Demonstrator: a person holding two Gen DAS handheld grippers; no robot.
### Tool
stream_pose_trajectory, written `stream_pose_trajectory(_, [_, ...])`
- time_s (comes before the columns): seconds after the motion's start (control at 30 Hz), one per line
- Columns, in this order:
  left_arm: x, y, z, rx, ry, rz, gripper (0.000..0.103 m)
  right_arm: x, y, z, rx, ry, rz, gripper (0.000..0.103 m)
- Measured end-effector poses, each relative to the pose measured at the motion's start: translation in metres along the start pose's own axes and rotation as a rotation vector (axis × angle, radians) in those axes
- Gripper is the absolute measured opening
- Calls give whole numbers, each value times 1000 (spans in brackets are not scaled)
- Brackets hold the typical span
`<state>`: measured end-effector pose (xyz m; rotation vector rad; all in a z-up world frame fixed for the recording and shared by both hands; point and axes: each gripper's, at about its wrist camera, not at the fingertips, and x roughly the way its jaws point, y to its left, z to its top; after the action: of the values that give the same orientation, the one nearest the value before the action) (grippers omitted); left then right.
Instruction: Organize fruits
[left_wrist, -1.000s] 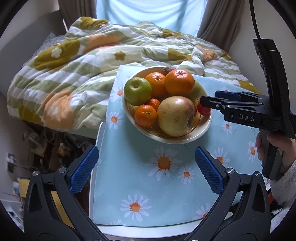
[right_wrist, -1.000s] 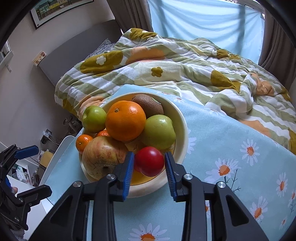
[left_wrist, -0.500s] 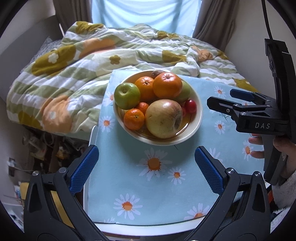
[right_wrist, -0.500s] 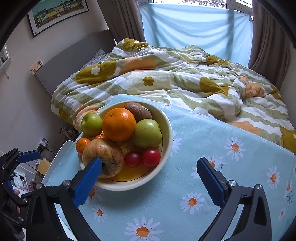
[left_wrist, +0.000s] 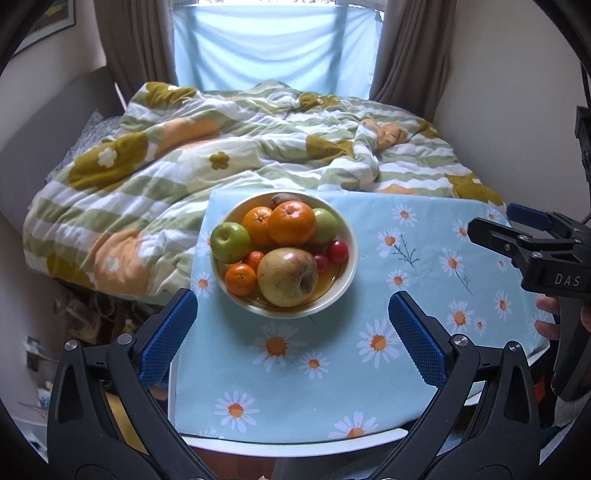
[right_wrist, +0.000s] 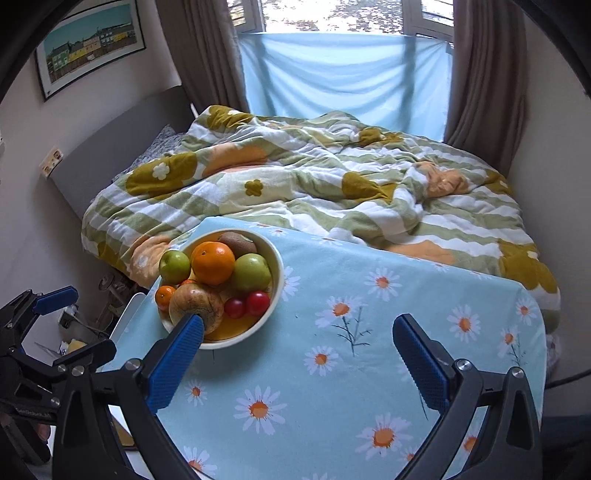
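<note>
A bedroom table under a daisy cloth (left_wrist: 369, 258). Left gripper (left_wrist: 291, 332) gapes empty. The bowl (left_wrist: 351, 254) at the cloth's left holds all visible fruit; the task looks finished. Right gripper (right_wrist: 295, 354) gapes empty.

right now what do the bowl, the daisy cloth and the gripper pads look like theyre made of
Bowl: likely glazed ceramic, cream with a glossy rim and a yellow inside.
Daisy cloth: soft matte fabric, printed, with faint creases; possibly flannel.
Left gripper pads: blue, probably rubber or textured plastic, going by the fine grid pattern, on black, likely plastic arms.
</note>
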<state>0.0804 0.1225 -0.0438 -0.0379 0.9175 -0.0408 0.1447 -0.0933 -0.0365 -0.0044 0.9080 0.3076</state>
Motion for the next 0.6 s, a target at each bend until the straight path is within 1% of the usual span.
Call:
stream_pose_trajectory(0.1, [-12, -8, 6, -1, -26, 10, 103, -22, -12, -5, 36, -4, -65, 102])
stream_pose_trajectory(0.23, [-23, -16, 9, -2, -55, 25, 103, -45, -25, -14, 84, 2, -116, 102])
stream_pose_trajectory(0.47, [-32, -32, 6, 18, -71, 26, 103, -65, -41, -32, 151, 9, -188, 102])
stream_pose_trajectory(0.6, [-33, -40, 7, 16, -80, 7, 103, -72, -43, -39, 156, 0, -222, 102])
